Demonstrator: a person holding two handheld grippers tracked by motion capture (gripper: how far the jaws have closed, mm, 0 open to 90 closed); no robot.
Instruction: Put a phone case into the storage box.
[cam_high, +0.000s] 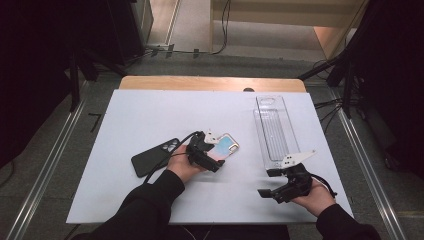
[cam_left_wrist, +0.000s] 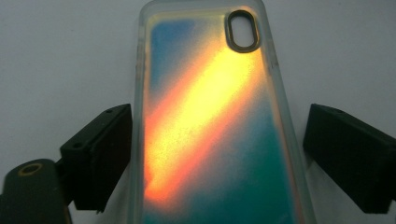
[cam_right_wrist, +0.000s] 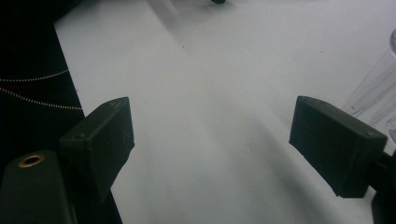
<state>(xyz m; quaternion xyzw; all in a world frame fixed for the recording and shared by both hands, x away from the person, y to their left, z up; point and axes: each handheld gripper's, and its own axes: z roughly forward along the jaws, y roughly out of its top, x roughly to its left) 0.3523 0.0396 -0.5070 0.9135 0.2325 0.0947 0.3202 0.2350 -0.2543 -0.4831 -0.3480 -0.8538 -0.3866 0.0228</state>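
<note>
Iridescent case (cam_left_wrist: 210, 126) between left fingers (cam_left_wrist: 100, 154).

Black long sleeves (cam_high: 150, 210); both grippers black, blocky jaws, left gripper (cam_high: 212, 150) trailing black cable, right gripper (cam_high: 272, 182) topped by pale three-cornered plate; brass-ringed hole lower left

No text, label, brand, number or sign can be read in any of the three views.
</note>
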